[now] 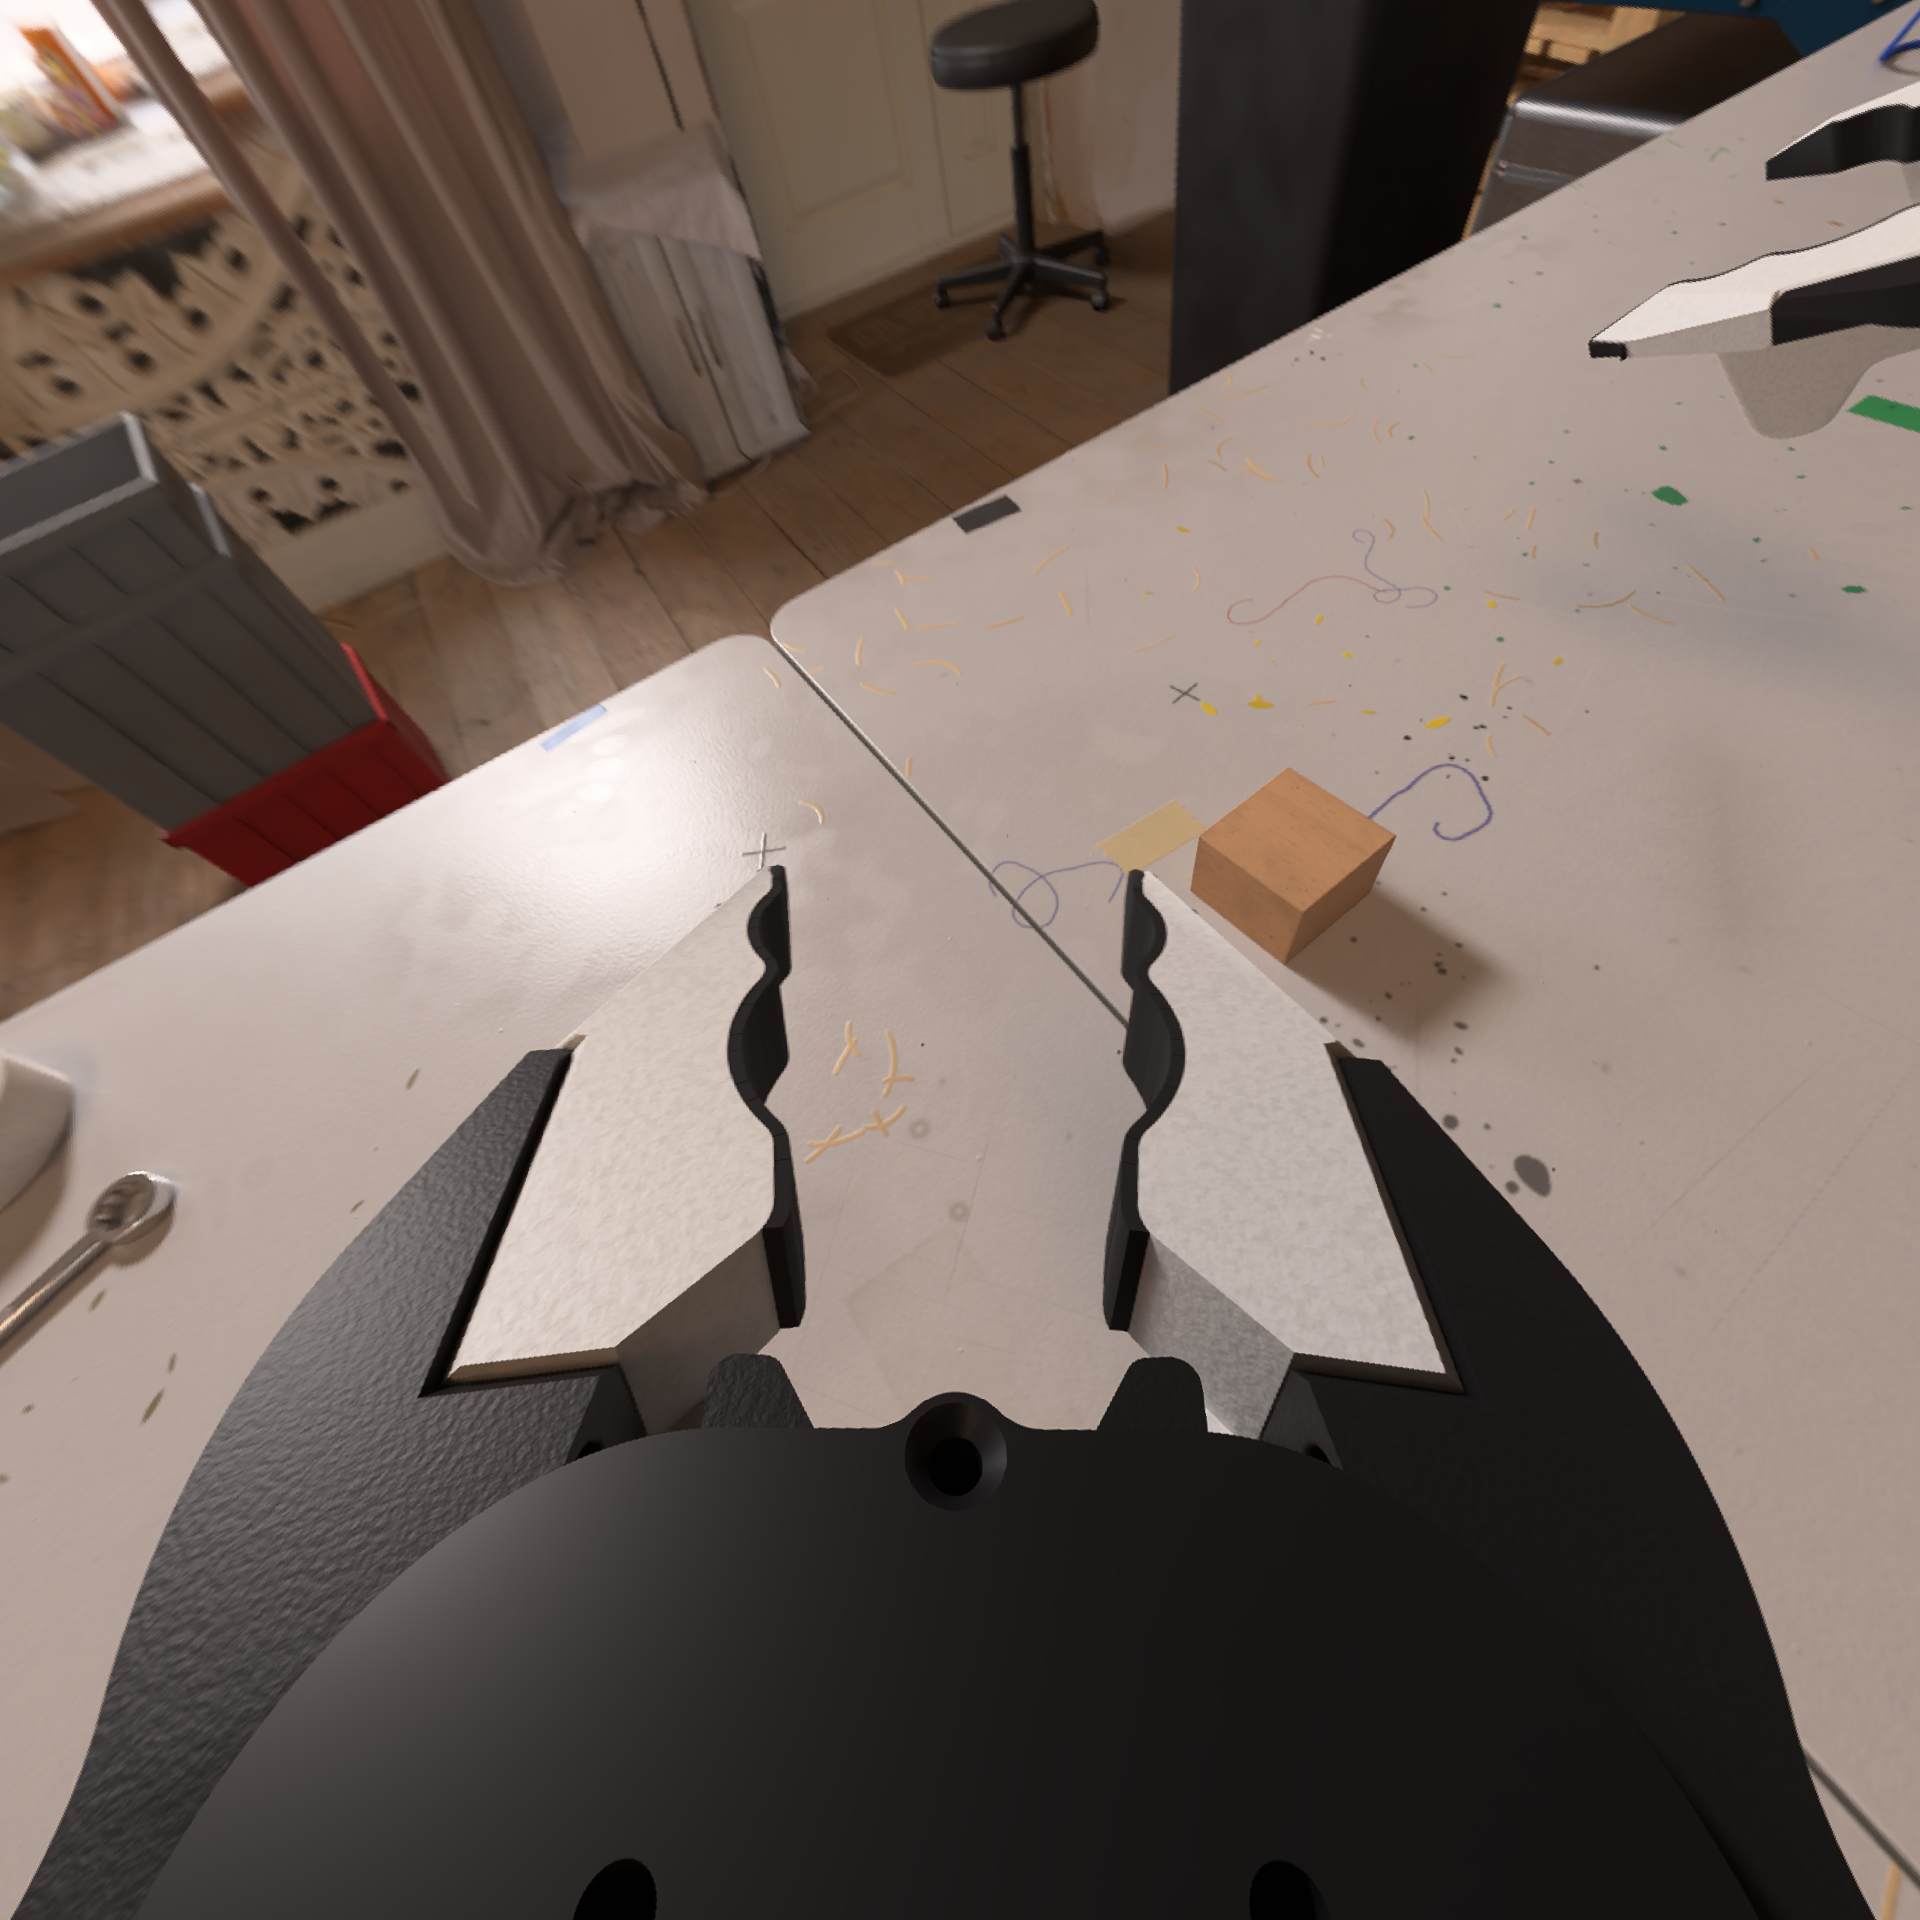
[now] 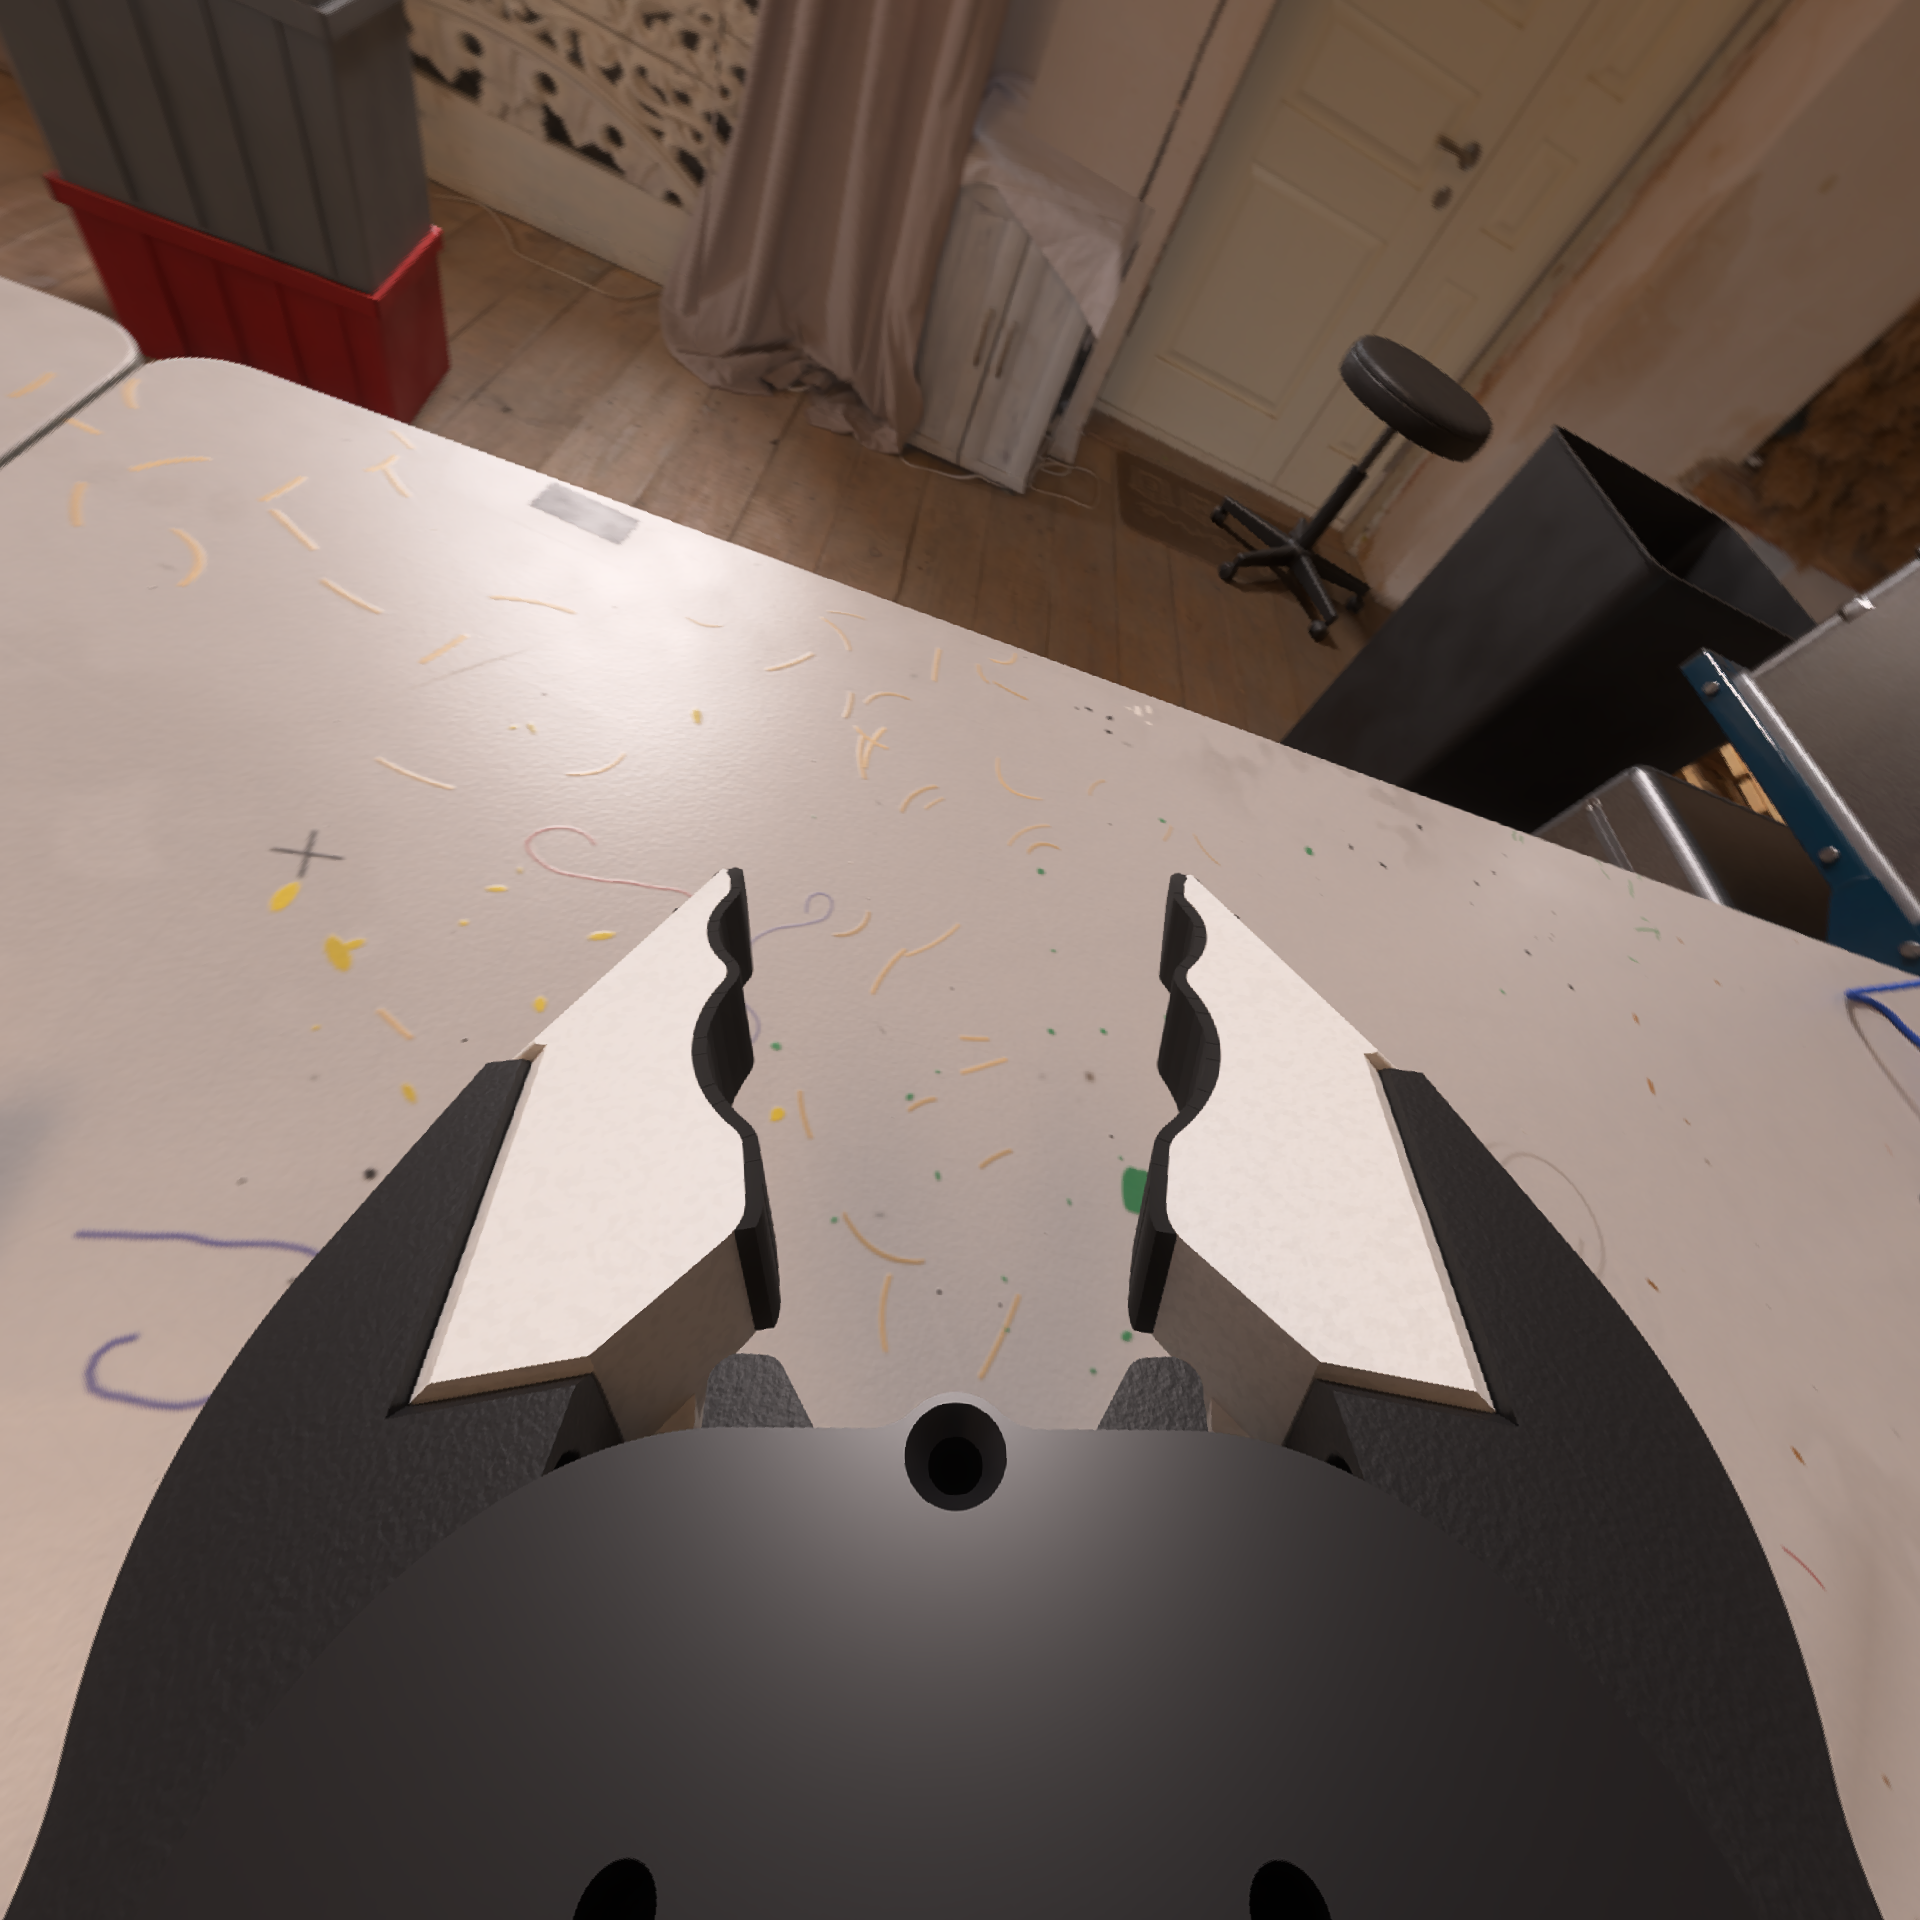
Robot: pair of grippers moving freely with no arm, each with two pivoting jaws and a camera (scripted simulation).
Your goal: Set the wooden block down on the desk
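A light wooden block rests on the pale, paint-flecked desk, just right of my left gripper's right fingertip and apart from it. My left gripper is open and empty, held above the seam between two desk tops. My right gripper is open and empty above the speckled desk; it also shows in the left wrist view at the far upper right, above the desk. The block is not in the right wrist view.
A metal wrench lies at the left edge of the near desk. Beyond the desk edge stand a grey and red bin, a black stool and a black box. A blue cord lies at the right.
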